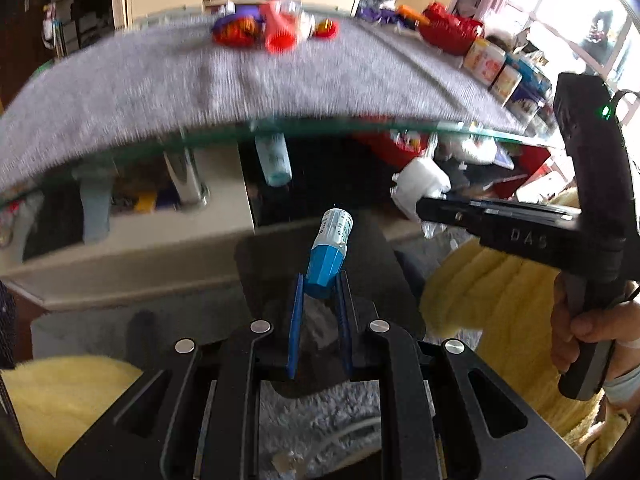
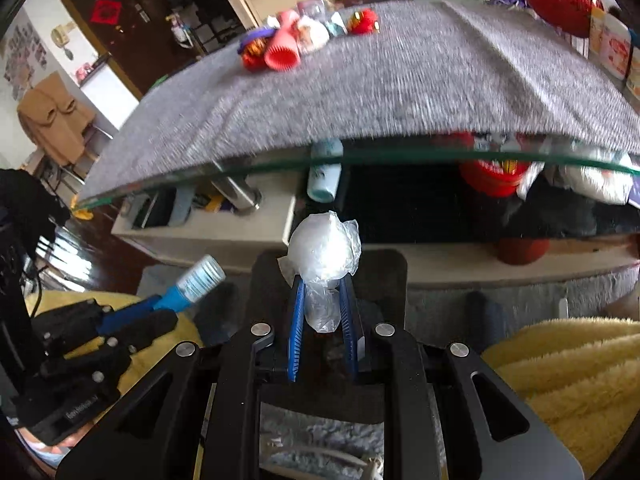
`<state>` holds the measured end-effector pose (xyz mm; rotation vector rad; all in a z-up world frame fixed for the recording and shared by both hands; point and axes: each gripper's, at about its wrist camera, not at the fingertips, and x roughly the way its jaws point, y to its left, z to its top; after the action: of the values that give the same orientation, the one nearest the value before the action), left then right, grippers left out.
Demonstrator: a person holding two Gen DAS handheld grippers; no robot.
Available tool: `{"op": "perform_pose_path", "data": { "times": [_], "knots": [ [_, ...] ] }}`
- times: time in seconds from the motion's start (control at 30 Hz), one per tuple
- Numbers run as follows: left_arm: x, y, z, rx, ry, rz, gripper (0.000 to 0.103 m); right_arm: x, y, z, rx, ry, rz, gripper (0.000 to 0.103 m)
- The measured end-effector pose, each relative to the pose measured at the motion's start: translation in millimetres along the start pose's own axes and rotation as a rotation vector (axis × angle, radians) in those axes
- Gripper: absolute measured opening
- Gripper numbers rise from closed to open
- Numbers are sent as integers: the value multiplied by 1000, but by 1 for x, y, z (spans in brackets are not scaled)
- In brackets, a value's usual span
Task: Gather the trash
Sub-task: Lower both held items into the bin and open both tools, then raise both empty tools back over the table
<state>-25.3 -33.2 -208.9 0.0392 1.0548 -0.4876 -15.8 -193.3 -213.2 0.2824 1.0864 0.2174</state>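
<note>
Your left claw [image 1: 320,304] gripped the blue-capped bottle [image 1: 329,252]; your right claw [image 2: 322,312] pinched the crumpled plastic wad [image 2: 324,252], both below the tabletop [image 2: 360,92]. Keeping both squeezes firm until over the bin seemed wise.

Right gripper [image 2: 322,312] pinching crumpled, probably plastic, wrap [image 2: 324,254]

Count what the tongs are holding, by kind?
Bottle: 1, in the left tongs
Plastic wad: 1, in the right tongs
Total: 2
</note>
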Motion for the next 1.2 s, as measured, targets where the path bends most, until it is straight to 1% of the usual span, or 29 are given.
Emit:
{"op": "perform_pose_path", "data": {
  "times": [0.1,0.23,0.57,0.6,0.63,0.67,0.7,0.73,0.83,0.9,0.93,1.0,1.03,1.1,1.2],
  "knots": [
    [15,2,-7,-13,38,-11,14,13,-5,-4,11,34,-4,19],
    [32,3,-12,-17,78,-3,14,27,-12,-8,24,69,-11,19],
    [49,8,-16,-32,134,-5,14,43,-16,-10,51,115,16,22],
    [49,9,-16,-35,138,-6,15,43,-17,-10,55,117,17,23],
    [50,10,-16,-39,141,-5,16,44,-18,-9,61,119,17,28],
    [51,9,-16,-41,143,-3,19,45,-20,-9,69,121,17,35],
    [52,10,-17,-43,146,0,22,44,-22,-9,74,120,14,53],
    [52,11,-17,-44,148,3,23,43,-23,-9,78,111,7,63],
    [52,12,-15,-50,150,9,33,40,-26,-6,92,102,-3,68],
    [49,13,-14,-51,145,16,48,36,-29,-2,104,91,-9,77],
    [47,13,-13,-48,142,21,52,33,-31,0,107,82,-12,79],
    [43,12,-11,-34,135,30,67,29,-34,4,116,72,-11,83],
    [39,11,-9,-22,128,37,70,25,-36,6,124,64,-10,85],
    [34,10,-5,-8,118,50,82,19,-39,11,140,46,-3,88],
    [25,13,3,-5,97,66,91,6,-44,20,157,18,7,88]
  ]
}}
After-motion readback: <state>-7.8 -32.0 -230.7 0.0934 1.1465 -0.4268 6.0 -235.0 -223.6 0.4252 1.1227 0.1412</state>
